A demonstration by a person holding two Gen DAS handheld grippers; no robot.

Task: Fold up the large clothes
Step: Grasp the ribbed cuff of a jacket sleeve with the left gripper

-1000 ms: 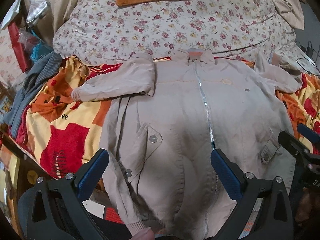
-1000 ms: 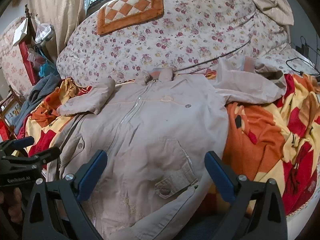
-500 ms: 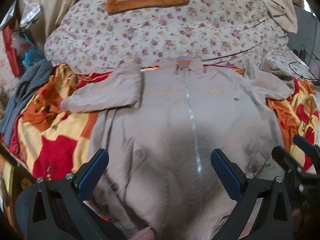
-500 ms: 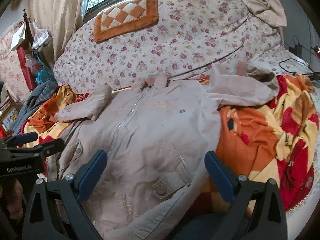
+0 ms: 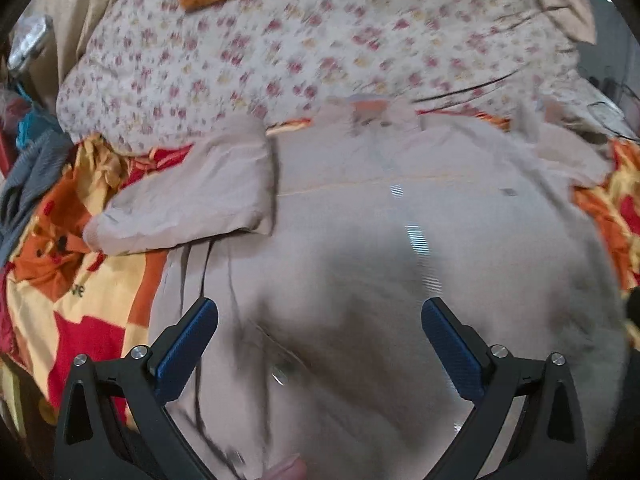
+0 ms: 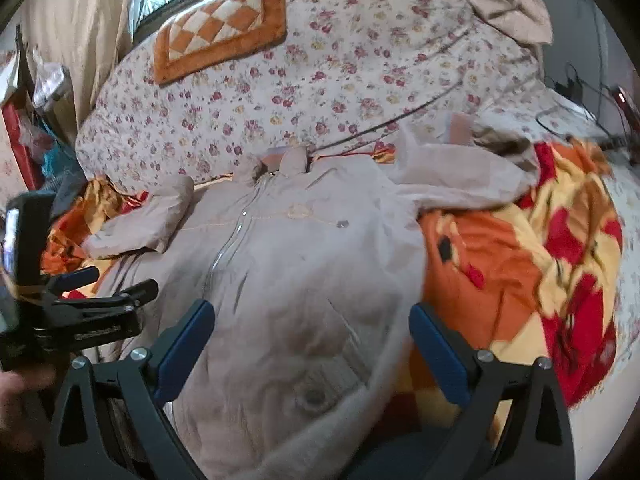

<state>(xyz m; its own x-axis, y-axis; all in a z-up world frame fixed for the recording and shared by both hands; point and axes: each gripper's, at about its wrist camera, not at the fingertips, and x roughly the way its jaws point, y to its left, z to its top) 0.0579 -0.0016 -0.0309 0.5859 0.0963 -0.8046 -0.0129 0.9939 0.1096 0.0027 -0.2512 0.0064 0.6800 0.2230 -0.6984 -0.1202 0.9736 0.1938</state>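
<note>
**Jacket lies collar-away, hem at the tongs; each sleeve waits on its own side**

The beige zip jacket [image 6: 280, 280] is spread front-up on the red, orange and yellow blanket [image 6: 520, 280], and everything here is placed from the jacket's zipper [image 6: 226, 248]. That zipper marks the long axis: it runs from the hem, which is nearest both cameras, straight away to the collar [image 6: 288, 164], which lies against the floral quilt [image 6: 320, 72].

The left gripper [image 5: 320, 344] hovers over the lower body of the jacket on the left of the zipper, its blue pads [image 5: 188, 344] set wide apart with nothing between them. The right gripper [image 6: 312, 344] hangs over the lower body on the right of the zipper, above the flap pocket [image 6: 312, 396], jaws likewise spread and empty. In the right wrist view the left tool shows at the left edge, near the hem.

The left sleeve [image 5: 192, 196] is already bent inward, its cuff pointing outward over the blanket, well beyond the left gripper and up toward the collar. The right sleeve [image 6: 460, 176] stretches outward from the zipper at shoulder height and looks unfolded.

Judged from this layout, the fold turns on reaching up the long axis: each sleeve is nearer its same-side gripper, and the right sleeve seems the piece most in need of bringing across. The left wrist view is motion-blurred, so fine creases there cannot be read.
</note>
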